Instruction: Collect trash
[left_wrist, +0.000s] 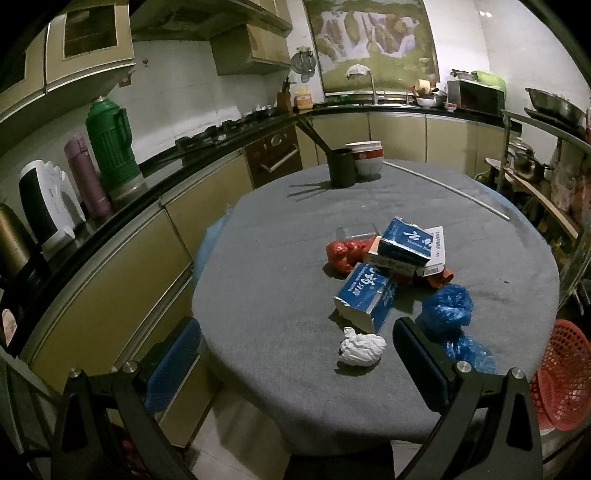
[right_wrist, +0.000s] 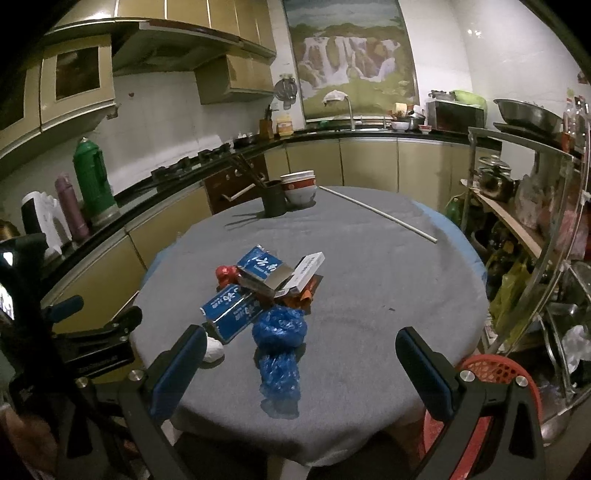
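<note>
Trash lies in a pile on the round grey table (left_wrist: 258, 258): a crumpled white paper ball (left_wrist: 362, 347), blue cartons (left_wrist: 365, 299) (right_wrist: 229, 310), a blue plastic bag (left_wrist: 448, 314) (right_wrist: 279, 339), a red wrapper (left_wrist: 343, 251) and a white box (right_wrist: 308, 271). A red mesh basket (left_wrist: 561, 373) (right_wrist: 495, 373) stands beside the table at the lower right. My left gripper (left_wrist: 295, 354) is open and empty above the near table edge, the paper ball between its fingers. My right gripper (right_wrist: 301, 365) is open and empty over the blue bag. The left gripper's body shows at the left edge of the right wrist view (right_wrist: 107, 332).
A dark chopstick holder (left_wrist: 341, 168) and stacked bowls (left_wrist: 365, 157) stand at the table's far side, with a thin white rod (left_wrist: 454, 192) lying near them. A counter (left_wrist: 110, 206) with flasks runs along the left. A cluttered metal shelf (right_wrist: 535, 258) stands at the right.
</note>
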